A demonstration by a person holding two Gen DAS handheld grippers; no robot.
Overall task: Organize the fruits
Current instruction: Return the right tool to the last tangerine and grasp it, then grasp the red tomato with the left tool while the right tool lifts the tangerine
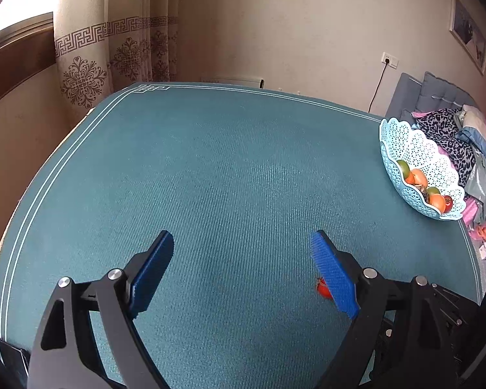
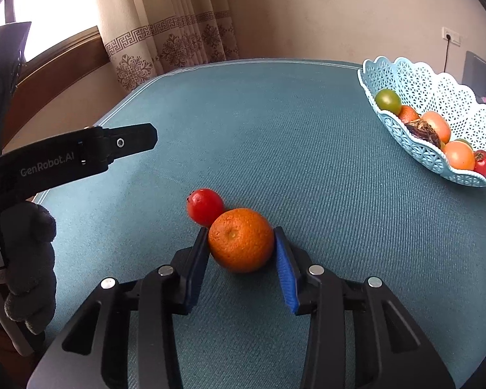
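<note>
An orange [image 2: 241, 239] lies on the teal tablecloth [image 2: 307, 162] between the fingertips of my right gripper [image 2: 242, 238]. Both blue pads touch its sides. A small red fruit [image 2: 205, 206] sits against the orange on its far left side. A light blue lattice basket [image 2: 414, 81] at the right holds several orange, green and red fruits. My left gripper [image 1: 241, 243] is open and empty above bare cloth; the red fruit [image 1: 322, 288] peeks out behind its right pad. The basket [image 1: 414, 149] stands far right in the left wrist view.
The left gripper's black body [image 2: 81, 155] and a gloved hand [image 2: 29, 259] are at the left of the right wrist view. Curtains [image 1: 113, 48] and a wall stand behind the table. Clothes are piled on a bed [image 1: 463, 136] beyond the table's right edge.
</note>
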